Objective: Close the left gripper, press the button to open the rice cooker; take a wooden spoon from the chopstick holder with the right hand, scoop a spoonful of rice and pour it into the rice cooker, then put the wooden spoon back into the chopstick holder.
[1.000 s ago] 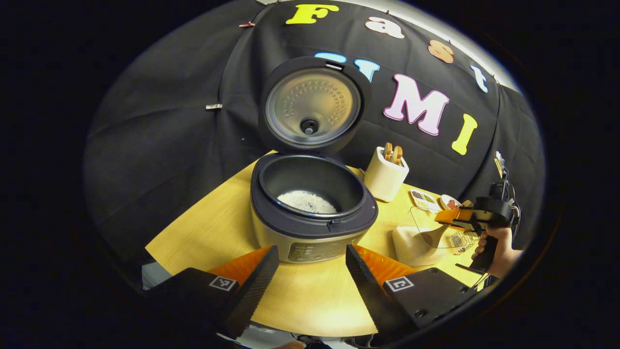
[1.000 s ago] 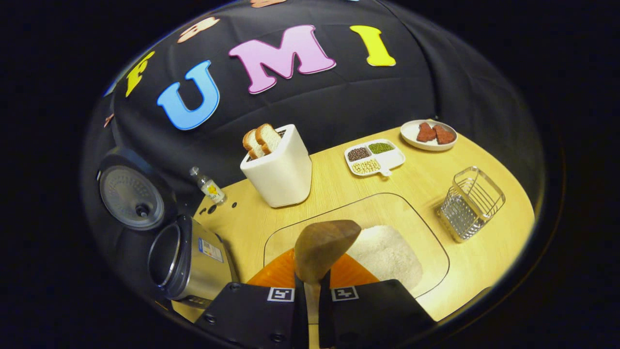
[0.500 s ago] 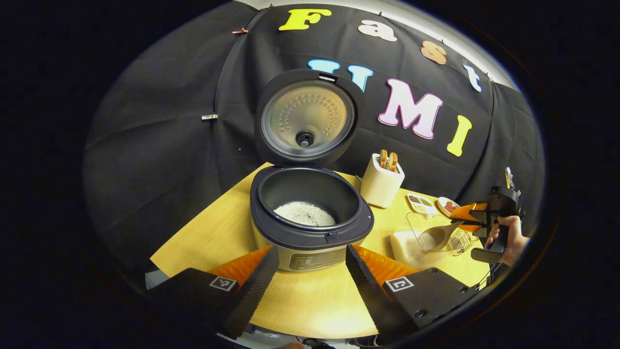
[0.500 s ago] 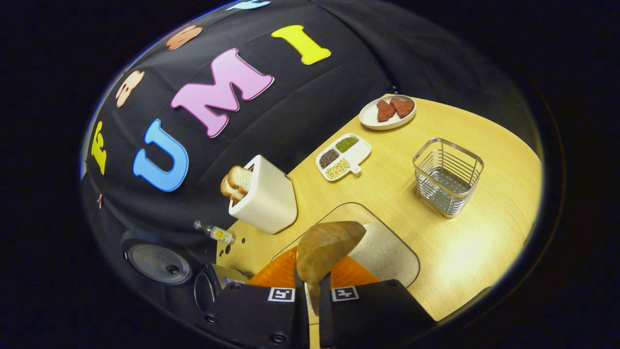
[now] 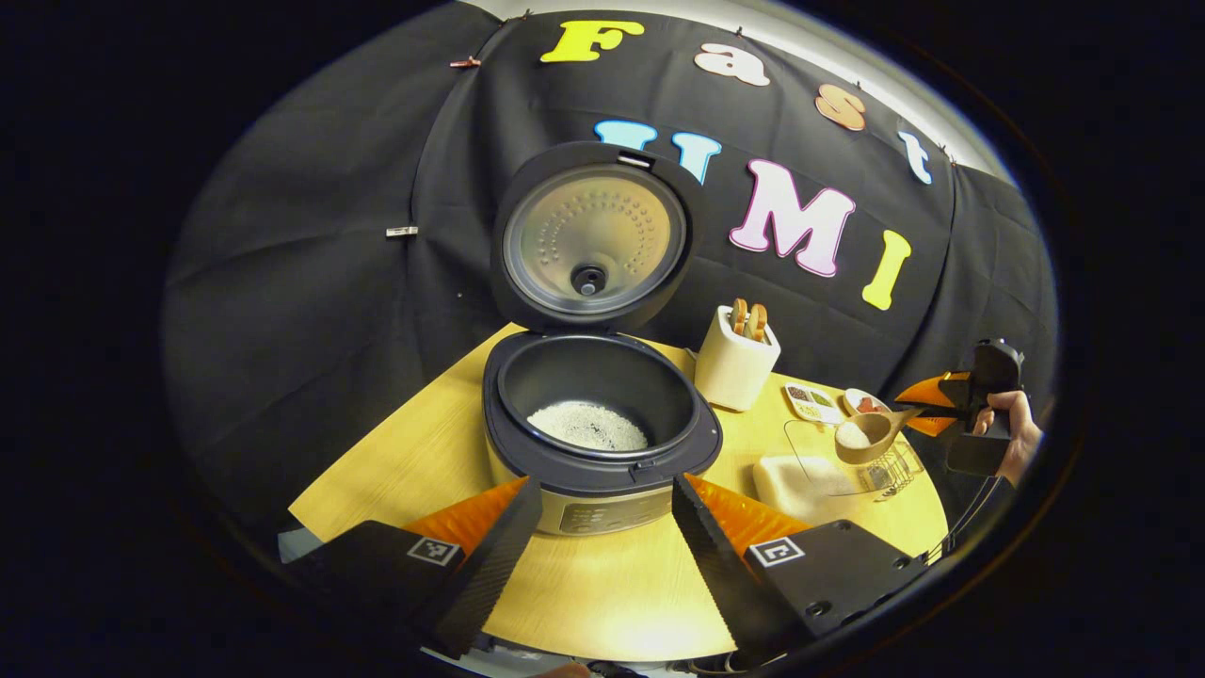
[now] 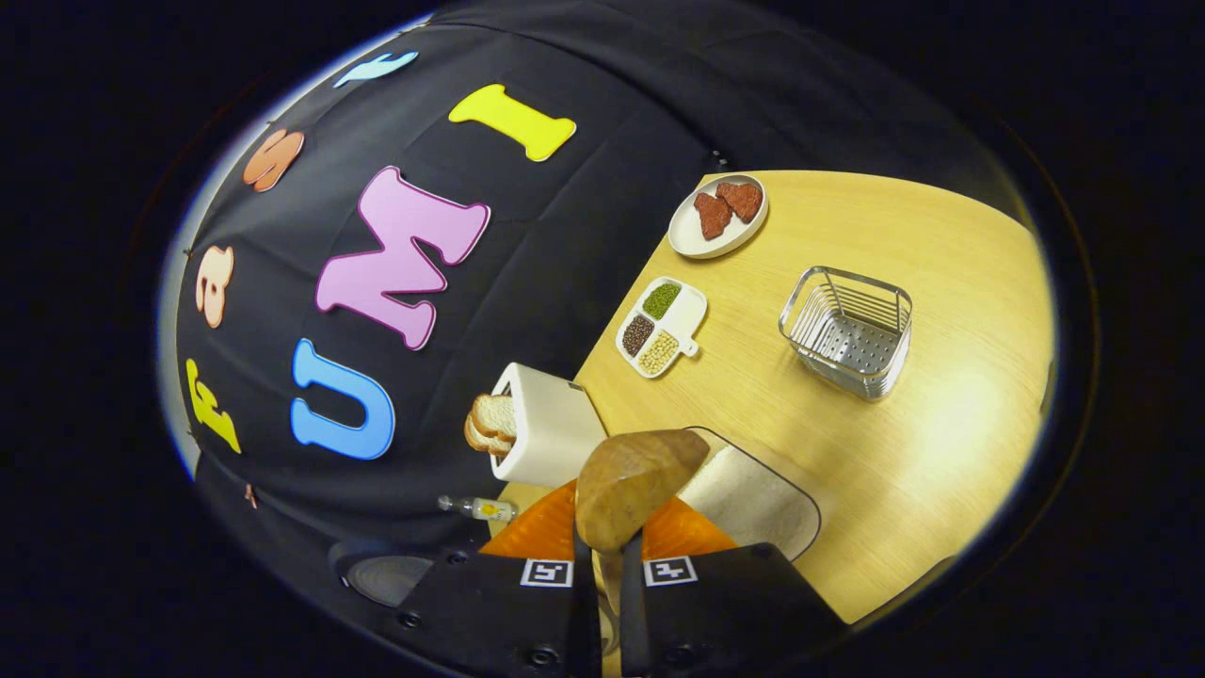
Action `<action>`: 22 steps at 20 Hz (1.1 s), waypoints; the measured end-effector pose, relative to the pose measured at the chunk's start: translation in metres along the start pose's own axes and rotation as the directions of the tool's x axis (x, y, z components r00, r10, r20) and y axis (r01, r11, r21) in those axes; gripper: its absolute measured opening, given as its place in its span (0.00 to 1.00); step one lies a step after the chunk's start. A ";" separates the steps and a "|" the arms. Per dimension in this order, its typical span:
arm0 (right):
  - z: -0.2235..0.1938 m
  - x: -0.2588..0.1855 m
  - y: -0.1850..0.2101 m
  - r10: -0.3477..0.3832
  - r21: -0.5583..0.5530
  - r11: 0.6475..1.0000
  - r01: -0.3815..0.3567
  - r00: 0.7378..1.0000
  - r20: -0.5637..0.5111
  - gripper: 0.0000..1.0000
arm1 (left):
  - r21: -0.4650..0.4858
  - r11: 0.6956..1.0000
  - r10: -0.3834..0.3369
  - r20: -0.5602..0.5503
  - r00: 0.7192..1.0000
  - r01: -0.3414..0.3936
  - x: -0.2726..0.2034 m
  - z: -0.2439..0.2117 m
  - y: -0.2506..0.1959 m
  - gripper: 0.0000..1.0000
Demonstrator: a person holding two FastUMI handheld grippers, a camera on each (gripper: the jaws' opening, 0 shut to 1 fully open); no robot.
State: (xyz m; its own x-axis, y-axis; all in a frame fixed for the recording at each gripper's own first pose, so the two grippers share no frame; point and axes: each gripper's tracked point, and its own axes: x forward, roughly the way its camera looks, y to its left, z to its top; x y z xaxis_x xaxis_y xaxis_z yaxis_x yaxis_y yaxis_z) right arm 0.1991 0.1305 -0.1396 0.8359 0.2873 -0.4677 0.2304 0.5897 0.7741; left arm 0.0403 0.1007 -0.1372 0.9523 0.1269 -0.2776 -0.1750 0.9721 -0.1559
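The rice cooker (image 5: pixel 602 461) stands open in the middle of the left gripper view, lid (image 5: pixel 588 235) upright, white rice on the pot's bottom. My left gripper (image 5: pixel 602 537) hovers open just in front of it, holding nothing. At the far right my right gripper (image 5: pixel 927 410) is shut on the handle of the wooden spoon (image 5: pixel 871 433), whose bowl carries rice above the clear rice tray (image 5: pixel 814 471). In the right gripper view the spoon's back (image 6: pixel 635 485) rises from my right gripper (image 6: pixel 607 565), with the rice tray (image 6: pixel 753 499) below it. The wire chopstick holder (image 6: pixel 847 330) stands empty.
A white toaster (image 6: pixel 546 433) with bread slices sits between cooker and tray. A divided dish of beans (image 6: pixel 661 325) and a plate (image 6: pixel 697 240) with red pieces lie near the wall. A small bottle (image 6: pixel 480 508) lies by the toaster. A hand (image 5: pixel 1012 428) holds the right gripper.
The right gripper has risen out of the rice tray and rolled, lifting the spoon with rice in it. The left gripper has drawn back a little from the cooker.
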 end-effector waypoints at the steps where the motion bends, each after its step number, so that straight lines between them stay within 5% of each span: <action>1: -0.001 0.000 0.010 0.016 0.017 1.000 -0.016 1.000 0.000 0.12 | -0.003 1.000 0.001 0.005 1.000 -0.001 0.000 0.002 0.001 0.96; 12: -0.076 -0.003 0.131 0.192 0.076 0.980 -0.182 0.968 -0.160 0.12 | -0.012 0.998 0.057 0.051 0.997 -0.057 -0.016 0.019 0.041 0.95; 17: -0.132 0.001 0.181 0.246 0.023 0.968 -0.248 0.938 -0.245 0.13 | -0.030 0.997 0.070 0.058 0.996 -0.068 -0.018 0.022 0.060 0.96; 22: -0.178 0.003 0.221 0.267 -0.141 0.938 -0.315 0.921 -0.282 0.12 | -0.069 0.994 0.086 0.076 0.993 -0.081 -0.026 0.031 0.079 0.96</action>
State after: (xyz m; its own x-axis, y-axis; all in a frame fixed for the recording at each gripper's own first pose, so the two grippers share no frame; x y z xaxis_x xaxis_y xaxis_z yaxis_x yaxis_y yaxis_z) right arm 0.1637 0.3964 -0.0457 0.6910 0.6353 -0.3447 -0.1176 0.5693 0.8137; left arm 0.0097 0.1801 -0.1134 0.9501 0.2245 -0.2168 -0.2679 0.9429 -0.1980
